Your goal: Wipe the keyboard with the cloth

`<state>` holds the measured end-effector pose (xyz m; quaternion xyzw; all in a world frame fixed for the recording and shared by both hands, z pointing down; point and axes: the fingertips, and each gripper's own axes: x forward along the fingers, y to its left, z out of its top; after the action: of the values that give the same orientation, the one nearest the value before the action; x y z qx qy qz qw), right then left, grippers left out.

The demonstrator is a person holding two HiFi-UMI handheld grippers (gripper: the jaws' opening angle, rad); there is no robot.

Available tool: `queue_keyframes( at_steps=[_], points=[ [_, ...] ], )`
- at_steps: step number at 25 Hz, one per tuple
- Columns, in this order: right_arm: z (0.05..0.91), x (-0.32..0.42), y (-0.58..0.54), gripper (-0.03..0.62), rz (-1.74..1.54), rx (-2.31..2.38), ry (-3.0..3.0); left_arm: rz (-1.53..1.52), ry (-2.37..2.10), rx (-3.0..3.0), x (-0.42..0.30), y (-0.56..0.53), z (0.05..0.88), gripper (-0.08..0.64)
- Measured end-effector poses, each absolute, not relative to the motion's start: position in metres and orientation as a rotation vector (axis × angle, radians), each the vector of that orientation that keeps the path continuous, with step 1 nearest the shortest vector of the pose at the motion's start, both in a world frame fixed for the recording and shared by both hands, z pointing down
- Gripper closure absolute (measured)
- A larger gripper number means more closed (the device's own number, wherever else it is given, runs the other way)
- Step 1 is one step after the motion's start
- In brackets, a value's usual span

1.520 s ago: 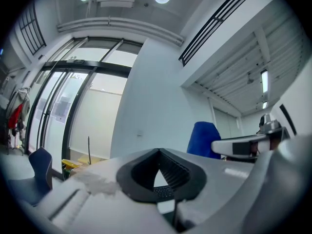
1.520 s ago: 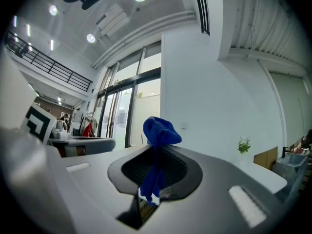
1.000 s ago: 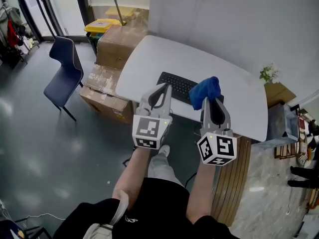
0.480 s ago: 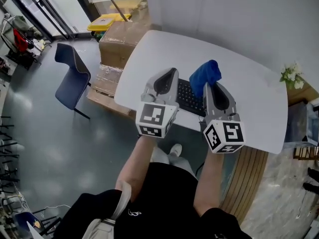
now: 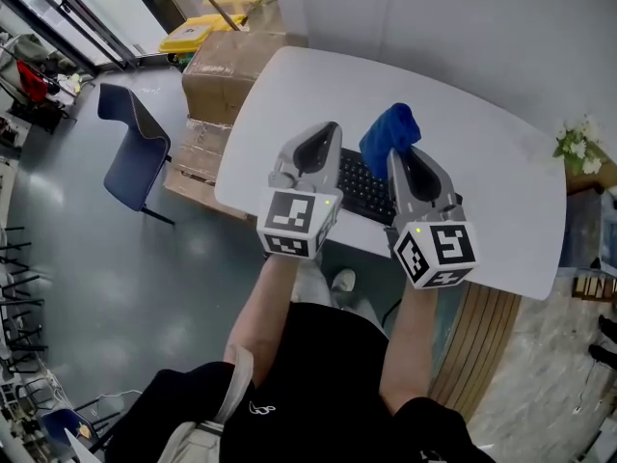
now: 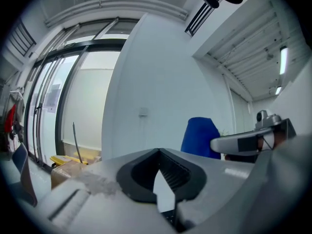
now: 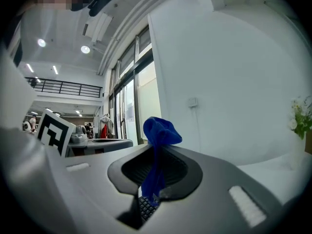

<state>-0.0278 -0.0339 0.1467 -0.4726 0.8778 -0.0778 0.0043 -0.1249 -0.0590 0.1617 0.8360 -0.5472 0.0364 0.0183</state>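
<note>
Blue crumpled cloth (image 5: 389, 135) is clamped in the right gripper (image 5: 403, 154) and bunches above its tips at frame centre. Below it, the black rectangular keyboard (image 5: 363, 187) runs from upper left to lower right along the near edge of the white rounded table (image 5: 492, 172). Bare tabletop lies beyond it. The left gripper (image 5: 326, 131) has its jaws together, holding nothing.

The desk (image 5: 482, 162) surface lies open along its far edge and toward both right-hand corners. The keyboard (image 5: 364, 186) occupies the middle of the near edge. A wall (image 5: 463, 27) closes off the far edge. Cardboard boxes (image 5: 227, 66) stand against the left edge. Flowers (image 5: 581, 148) stand beyond the right edge.
</note>
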Motion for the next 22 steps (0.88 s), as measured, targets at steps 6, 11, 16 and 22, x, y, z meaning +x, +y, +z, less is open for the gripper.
queue_keyframes(
  at_steps=[6,11,16,22],
  points=[
    [0.165,-0.048,-0.058,0.552,-0.313,-1.477,2.791,0.164,-1.694,2.553,-0.141,-0.079,0.186,0.574],
    [0.191,-0.075,-0.075,0.552,-0.404,-1.443,2.852,0.231,-1.653,2.552,-0.151,-0.087,0.212,0.574],
    [0.226,-0.089,-0.099,0.552,-0.483,-1.388,2.906,0.287,-1.603,2.563,-0.145,-0.106,0.244,0.574],
    [0.252,-0.125,-0.097,0.552,-0.562,-1.346,2.956,0.346,-1.585,2.529,-0.172,-0.100,0.267,0.574]
  ],
)
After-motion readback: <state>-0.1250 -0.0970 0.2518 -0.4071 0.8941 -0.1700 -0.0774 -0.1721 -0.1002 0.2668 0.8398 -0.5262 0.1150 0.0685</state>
